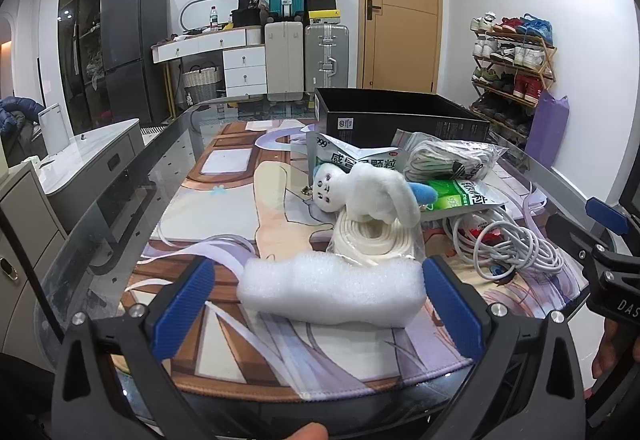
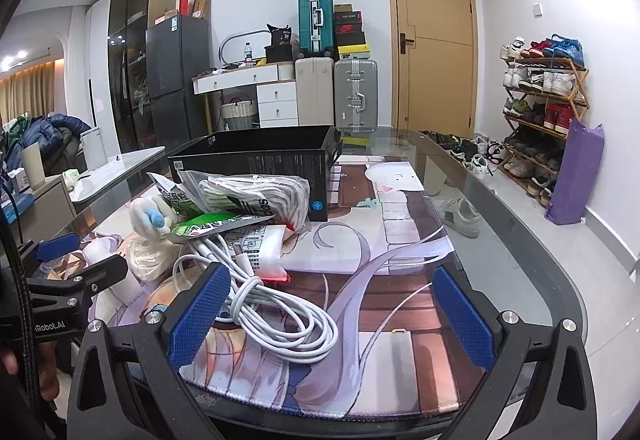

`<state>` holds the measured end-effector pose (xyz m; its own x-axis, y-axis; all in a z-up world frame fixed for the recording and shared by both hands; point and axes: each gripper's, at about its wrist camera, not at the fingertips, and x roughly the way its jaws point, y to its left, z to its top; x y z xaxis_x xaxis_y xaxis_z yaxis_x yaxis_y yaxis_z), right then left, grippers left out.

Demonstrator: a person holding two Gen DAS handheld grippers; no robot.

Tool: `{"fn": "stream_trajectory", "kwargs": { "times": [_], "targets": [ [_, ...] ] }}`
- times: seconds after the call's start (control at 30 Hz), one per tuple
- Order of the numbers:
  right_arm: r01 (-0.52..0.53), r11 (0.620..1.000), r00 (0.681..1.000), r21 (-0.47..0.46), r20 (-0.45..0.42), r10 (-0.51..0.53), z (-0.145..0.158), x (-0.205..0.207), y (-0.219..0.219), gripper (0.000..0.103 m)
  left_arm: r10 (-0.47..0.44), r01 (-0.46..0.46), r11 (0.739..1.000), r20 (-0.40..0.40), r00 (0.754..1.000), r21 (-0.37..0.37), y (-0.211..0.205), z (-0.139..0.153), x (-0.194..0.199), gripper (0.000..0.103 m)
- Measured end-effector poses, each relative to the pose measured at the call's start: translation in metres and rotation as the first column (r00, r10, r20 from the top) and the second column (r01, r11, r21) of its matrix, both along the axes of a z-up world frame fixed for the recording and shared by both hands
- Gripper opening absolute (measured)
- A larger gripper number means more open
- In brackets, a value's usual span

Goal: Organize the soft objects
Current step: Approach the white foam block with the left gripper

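Left claw point(image 1: 316, 304) wide, foam block point(image 1: 332, 290) between

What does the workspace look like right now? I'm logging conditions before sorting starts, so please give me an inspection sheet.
Surface: glass table under a printed mat.
Job's things: white foam block nearest the left gripper; plush toy atop a bagged white roll; open black box behind.
Clutter: green-and-white packets, bagged laces.
Grippers: left gripper open, foam between its jaws, no grip; right gripper open, holding nothing.
Cables: coiled white cable loose on the mat.
Surroundings: suitcases, shoe rack, closed door.
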<state>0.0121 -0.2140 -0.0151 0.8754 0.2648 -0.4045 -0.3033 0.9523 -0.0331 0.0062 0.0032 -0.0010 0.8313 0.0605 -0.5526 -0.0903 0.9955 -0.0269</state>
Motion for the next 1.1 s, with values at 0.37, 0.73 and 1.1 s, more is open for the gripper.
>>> {"fn": "stream_trajectory", "kwargs": {
  "times": [0.37,0.73,1.1],
  "targets": [
    [-0.009,1.0,1.0,-0.015,-0.005,0.009,-0.0017,-0.0014,0.0042,0.103,-0.022,0.022,1.0,-0.005,1.0,0.002,-0.0021,-0.0024,0.0003,0.103],
    [-0.008,1.0,1.0,-0.021,-0.006,0.008,-0.0016,0.0009,0.0051,0.103,-0.039,0.039,0.998,0.002,0.999,-0.038,0.0041,0.0026,0.0019,0.103],
    [-0.007,1.0,1.0,-0.022,-0.005,0.007,-0.0013,0.0023,0.0054,0.103,-0.039,0.039,0.999,0.021,0.999,-0.022,0.0052,0.0059,0.0016,0.103]
  ]
}}
